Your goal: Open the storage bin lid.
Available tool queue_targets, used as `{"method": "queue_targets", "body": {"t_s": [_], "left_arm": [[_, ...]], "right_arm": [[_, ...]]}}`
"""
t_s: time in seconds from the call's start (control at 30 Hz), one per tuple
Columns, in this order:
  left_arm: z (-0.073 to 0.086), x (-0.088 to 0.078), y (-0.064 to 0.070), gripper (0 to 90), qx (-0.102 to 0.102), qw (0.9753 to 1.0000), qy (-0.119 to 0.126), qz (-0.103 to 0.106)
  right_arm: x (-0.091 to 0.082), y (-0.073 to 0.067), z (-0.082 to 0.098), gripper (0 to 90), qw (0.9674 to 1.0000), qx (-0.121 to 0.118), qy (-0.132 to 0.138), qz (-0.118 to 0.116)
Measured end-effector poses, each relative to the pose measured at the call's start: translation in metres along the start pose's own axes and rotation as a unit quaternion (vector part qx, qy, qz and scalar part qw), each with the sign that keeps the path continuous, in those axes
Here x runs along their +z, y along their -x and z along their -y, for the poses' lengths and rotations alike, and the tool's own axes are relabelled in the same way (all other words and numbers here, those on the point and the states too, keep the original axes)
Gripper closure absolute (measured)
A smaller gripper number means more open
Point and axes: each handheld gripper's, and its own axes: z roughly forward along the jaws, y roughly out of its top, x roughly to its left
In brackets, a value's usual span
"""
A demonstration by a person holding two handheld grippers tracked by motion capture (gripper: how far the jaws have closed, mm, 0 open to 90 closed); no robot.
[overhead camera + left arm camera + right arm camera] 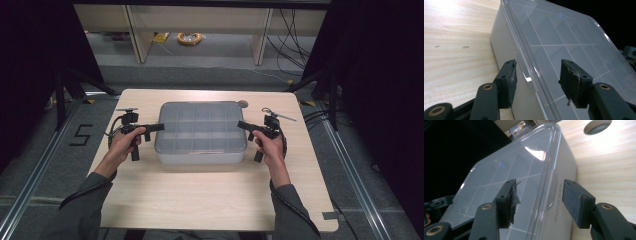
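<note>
A clear plastic box (201, 132) with a grid of compartments sat at the centre of the wooden desk (210, 195), its see-through lid (564, 42) closed on top. The compartments looked empty, though the frosted plastic made that hard to confirm.

The left gripper (155, 127) waited at the box's nine o'clock side and the right gripper (243, 125) at its three o'clock side, each held in one of the person's hands. In the left gripper view the fingers (507, 81) were spread apart, straddling the lid's rim where a small tab (525, 72) stuck out; nothing was pinched. The right gripper view showed the same arrangement mirrored: fingers (576, 202) spread wide, one above the lid and one outside the wall, with that side's tab (551, 192) between them.

This symmetrical placement suggested the person meant to catch both tabs at once, probably so the lid could be lifted evenly without tipping the box. A round cable hole (243, 104) in the desk lay just past the box's one o'clock corner.
</note>
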Motion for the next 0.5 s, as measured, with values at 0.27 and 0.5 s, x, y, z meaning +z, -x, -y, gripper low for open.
{"method": "queue_targets", "body": {"t_s": [0.27, 0.5], "left_arm": [[0.002, -0.001, 0.005, 52.9, -0.005, 1.0, 0.007, 0.003], [-0.001, -0.009, 0.013, 56.3, 0.004, 0.9996, 0.029, -0.004]], "right_arm": [[0.0, -0.006, 0.003, 51.9, 0.9998, -0.012, 0.008, 0.016], [-0.004, -0.017, 0.002, 57.6, 0.999, -0.021, 0.02, 0.035]]}}
